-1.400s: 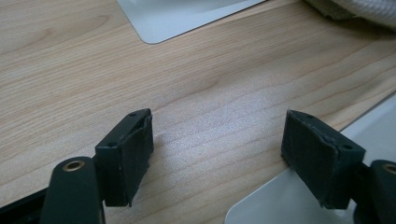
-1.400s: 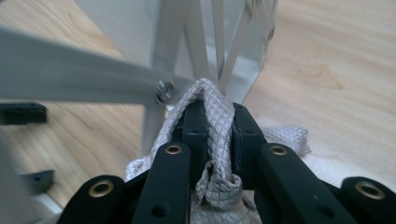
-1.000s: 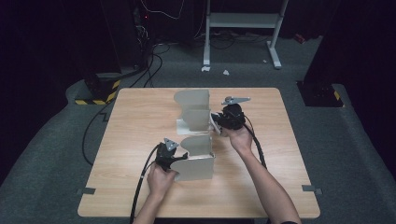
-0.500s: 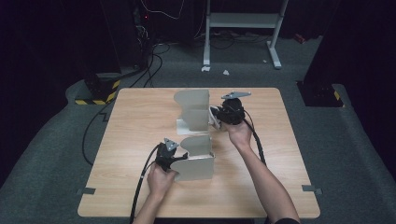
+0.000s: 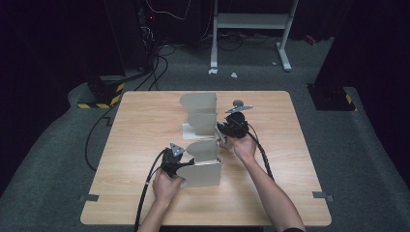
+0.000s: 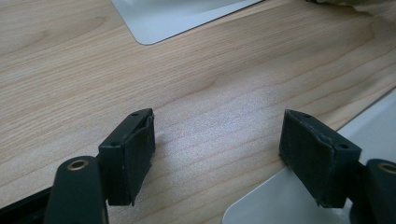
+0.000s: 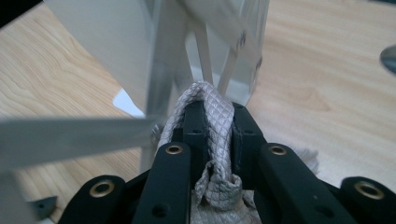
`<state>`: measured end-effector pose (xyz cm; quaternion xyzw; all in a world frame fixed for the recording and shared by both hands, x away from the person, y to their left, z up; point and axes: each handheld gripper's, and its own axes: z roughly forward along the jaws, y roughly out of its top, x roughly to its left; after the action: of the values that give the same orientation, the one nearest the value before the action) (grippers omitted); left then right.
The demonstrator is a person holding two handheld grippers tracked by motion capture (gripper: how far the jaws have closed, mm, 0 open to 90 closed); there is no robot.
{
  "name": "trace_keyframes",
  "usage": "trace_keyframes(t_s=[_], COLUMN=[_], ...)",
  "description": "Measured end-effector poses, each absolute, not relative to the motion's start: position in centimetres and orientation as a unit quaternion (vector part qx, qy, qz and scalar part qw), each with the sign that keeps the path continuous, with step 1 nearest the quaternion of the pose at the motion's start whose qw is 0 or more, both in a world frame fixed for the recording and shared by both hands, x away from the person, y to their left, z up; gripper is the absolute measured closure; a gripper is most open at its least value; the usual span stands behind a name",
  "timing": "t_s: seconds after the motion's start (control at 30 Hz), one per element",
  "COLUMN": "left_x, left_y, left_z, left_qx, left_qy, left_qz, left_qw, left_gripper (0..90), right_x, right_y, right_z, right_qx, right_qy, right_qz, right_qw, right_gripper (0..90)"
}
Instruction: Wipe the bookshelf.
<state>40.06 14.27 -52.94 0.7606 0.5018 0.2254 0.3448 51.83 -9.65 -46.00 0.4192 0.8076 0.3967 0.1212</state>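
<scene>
Right gripper (image 7: pixel 212 135), mid-frame, pinches a grey quilted cloth (image 7: pixel 210 116) against the metal rack (image 5: pixel 200 116); left gripper (image 6: pixel 219 154) gapes empty, so snagged cloth could tip the rack.

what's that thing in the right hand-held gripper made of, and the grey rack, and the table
Cloth: looks like woven fabric, quilted diamond texture, matte grey, folded softly.
Rack: probably painted sheet metal or plastic, thin smooth matte-grey panels with rounded corners.
Table: wood or wood-look laminate, pale grain lines, slight sheen.
</scene>
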Motion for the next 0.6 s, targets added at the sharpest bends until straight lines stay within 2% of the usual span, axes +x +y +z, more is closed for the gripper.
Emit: trace_keyframes(t_s=[0.37, 0.6], left_x=[40.1, 40.1], left_y=[14.3, 14.3], left_z=[-52.9, -52.9], left_qx=[0.762, 0.761], left_qy=[0.500, 0.501], left_qz=[0.225, 0.225], left_qw=[0.344, 0.344], left_gripper=[26.9, 26.9], right_x=[52.3, 52.2], right_y=[-9.2, -9.4], right_z=[-49.3, -48.6], right_qx=[0.437, 0.440], right_qy=[0.817, 0.815], right_qz=[0.367, 0.369], right_qw=[0.088, 0.079], right_gripper=[80.0, 80.2])
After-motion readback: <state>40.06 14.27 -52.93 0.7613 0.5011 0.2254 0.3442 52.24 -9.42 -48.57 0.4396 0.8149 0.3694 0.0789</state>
